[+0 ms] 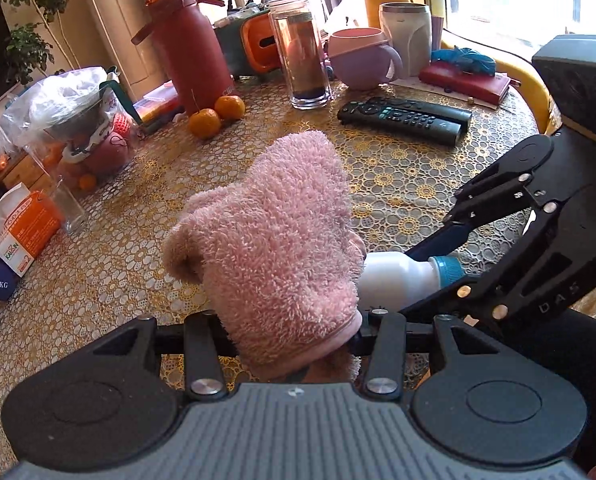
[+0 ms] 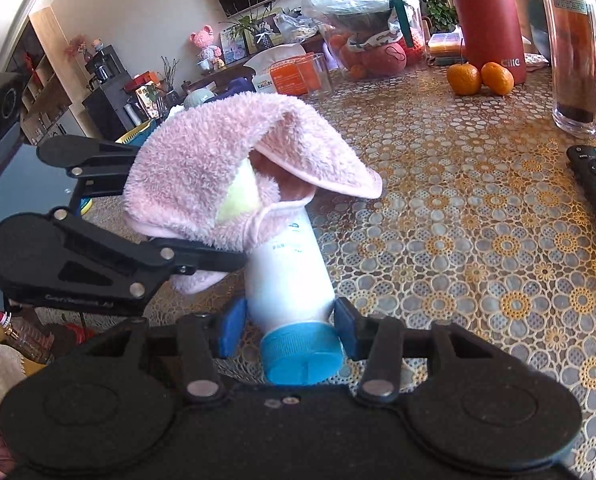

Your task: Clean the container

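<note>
- Cloth, fluffy pink terry, hemmed edge [image 1: 273, 232]: in the left wrist view it fills the middle, bunched and clamped in the left gripper [image 1: 293, 332], whose fingers are drawn narrow on it; their tips are buried in the pile.
- White plastic bottle with a blue ribbed cap [image 1: 402, 276]: lying near level above the gold lace-patterned tablecloth [image 1: 398, 184], its base end hidden under the cloth, its cap end toward the right gripper [image 1: 446, 264], which reaches in from the right.
- Backdrop, same view: two oranges [image 1: 215, 116], a tall red thermos jug [image 1: 185, 48], a clear glass tumbler [image 1: 302, 56], two black remote controls [image 1: 402, 118], all well apart from the work.
- Right wrist view, white plastic bottle with a blue ribbed cap [image 2: 289, 280]: held just behind the cap between blue pads [image 2: 229, 332], fingers at a middling width set by the bottle's girth; the right pad touches, the left pad's contact I cannot tell.
- Same view, pink cloth [image 2: 217, 168]: draped as a hood over the bottle's far end, the left gripper [image 2: 233, 260] entering from the left and pinching it against the body.
- Handling note, as judgement: the step in hand looks like wiping the bottle's body. Keep the cap-end grip firm, wrap the cloth fully round, and turn bottle against cloth, working toward the cap; the loose flap may slip off.
</note>
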Demonstrator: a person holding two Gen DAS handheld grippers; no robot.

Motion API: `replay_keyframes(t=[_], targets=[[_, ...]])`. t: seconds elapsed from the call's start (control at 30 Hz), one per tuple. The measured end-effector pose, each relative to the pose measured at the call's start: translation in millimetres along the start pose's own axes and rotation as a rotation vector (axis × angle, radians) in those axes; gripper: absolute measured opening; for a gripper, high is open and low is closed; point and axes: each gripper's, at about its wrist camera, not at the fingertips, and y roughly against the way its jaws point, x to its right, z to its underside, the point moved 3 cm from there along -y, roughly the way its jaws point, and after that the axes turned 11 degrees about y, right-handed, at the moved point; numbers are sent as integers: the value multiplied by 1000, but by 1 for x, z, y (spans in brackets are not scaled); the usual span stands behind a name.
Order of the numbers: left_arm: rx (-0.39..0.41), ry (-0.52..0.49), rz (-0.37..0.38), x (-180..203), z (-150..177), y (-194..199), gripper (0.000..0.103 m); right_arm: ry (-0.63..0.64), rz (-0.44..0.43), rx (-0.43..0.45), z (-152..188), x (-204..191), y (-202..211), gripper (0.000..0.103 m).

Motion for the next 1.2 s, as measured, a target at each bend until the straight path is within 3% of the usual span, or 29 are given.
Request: replay_keyframes(t=[0.17, 0.33, 0.57, 0.93, 1.0, 1.2], targets=[[-18, 45, -8, -14, -4, -7, 45, 177, 122, -18, 2, -14, 4, 50], [-28, 73, -13, -18, -8, -15, 45, 321, 272, 32, 3, -33, 12, 53], [-15, 93, 7, -19, -1, 3, 46, 389, 352, 43, -1, -48, -5, 49], [-105, 142, -67, -47, 48, 12, 47, 376, 337, 35, -2, -46, -8, 48], [-107, 150, -72, -51, 53, 15, 50, 379, 337, 32, -2, -47, -7, 48], [-54, 134, -99, -52, 58, 26, 76, 382, 339, 31, -1, -48, -7, 48]])
